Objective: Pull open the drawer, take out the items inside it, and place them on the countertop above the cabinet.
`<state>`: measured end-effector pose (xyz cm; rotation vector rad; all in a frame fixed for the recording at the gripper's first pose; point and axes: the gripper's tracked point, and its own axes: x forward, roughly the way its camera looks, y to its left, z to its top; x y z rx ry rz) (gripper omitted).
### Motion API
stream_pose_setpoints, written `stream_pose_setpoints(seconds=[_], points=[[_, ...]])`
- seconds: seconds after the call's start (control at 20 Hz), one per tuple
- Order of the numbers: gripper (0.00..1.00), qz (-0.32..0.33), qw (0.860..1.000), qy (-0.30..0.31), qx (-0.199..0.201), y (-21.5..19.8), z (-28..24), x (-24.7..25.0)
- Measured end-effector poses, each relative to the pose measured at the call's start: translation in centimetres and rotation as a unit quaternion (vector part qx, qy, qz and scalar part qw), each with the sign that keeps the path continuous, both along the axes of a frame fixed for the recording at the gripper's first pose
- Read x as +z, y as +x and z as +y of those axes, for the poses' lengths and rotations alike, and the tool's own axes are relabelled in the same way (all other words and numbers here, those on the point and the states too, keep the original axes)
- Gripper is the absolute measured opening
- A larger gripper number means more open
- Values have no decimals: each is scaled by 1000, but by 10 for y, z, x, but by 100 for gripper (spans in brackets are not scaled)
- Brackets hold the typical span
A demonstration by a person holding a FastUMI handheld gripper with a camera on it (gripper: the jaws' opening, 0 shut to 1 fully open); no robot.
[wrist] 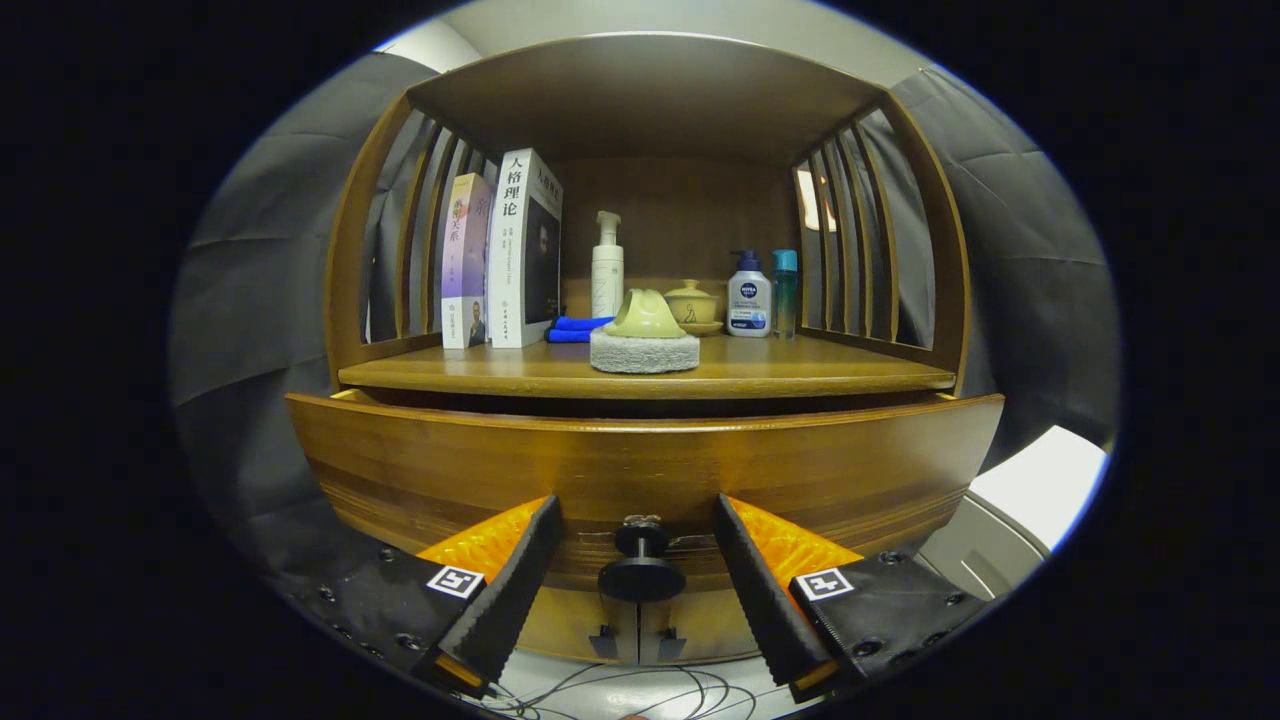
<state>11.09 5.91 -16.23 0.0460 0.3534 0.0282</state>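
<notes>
I see the drawer (640, 470) directly ahead of me, its curved wooden front standing slightly proud of the cabinet under the countertop (640, 378), with a dark slit showing along its top edge, so I judge it is ajar or only just closing. Its knob (641, 562) sits between the fingers of my gripper (635, 530), which are spread wide on either side and touch nothing; the tongs are released. On the countertop stand a grey sponge (644, 352) with a pale green dish (644, 315) on it, a blue cloth (575, 328), two books (503, 262), a white pump bottle (607, 265), a small lidded pot (691, 301) and two more bottles (765, 292). Whether any of these came out of the drawer I cannot say: this fits a drawer about to be pulled as well as one already emptied. The drawer's inside is hidden from me behind its front, so I cannot tell what it holds.
</notes>
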Motion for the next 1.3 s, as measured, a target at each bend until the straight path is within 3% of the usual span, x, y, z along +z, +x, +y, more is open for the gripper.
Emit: stream_pose_setpoints(seconds=[0.3,0.75,0.95,1.3], points=[[98,12,1000,-17,2,24,-4,-9],[97,24,1000,11,-10,42,-15,-29],[98,29,999,16,-15,36,-18,-34],[98,-20,1000,-20,-10,-11,-14,16]])
